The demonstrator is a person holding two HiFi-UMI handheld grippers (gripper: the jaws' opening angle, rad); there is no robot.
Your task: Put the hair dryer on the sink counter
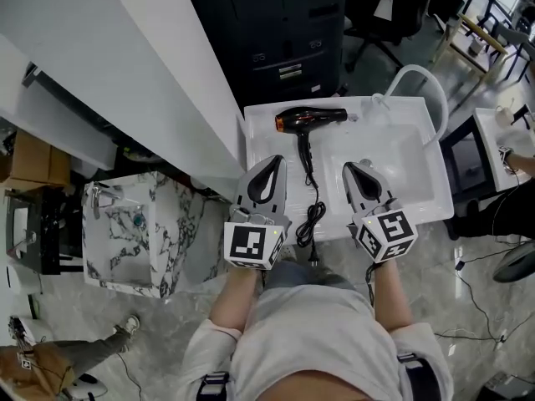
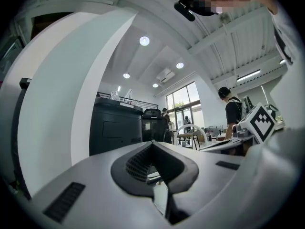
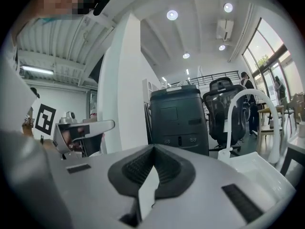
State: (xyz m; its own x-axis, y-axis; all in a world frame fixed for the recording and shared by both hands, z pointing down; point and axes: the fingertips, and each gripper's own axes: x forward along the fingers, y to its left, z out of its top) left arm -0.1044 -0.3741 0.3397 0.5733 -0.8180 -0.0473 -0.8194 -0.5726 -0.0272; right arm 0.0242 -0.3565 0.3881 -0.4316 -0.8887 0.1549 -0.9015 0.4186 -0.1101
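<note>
Both level, side by side: left tongs [image 1: 277, 160], right tongs [image 1: 350, 166], closed, empty.

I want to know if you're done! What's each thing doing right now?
hair dryer: lying on its side on the sink counter, nothing holding it.
cord: loosely looped, trailing to the counter's front edge.
left tongs: shut, holding nothing.
right tongs: shut, holding nothing.
</note>
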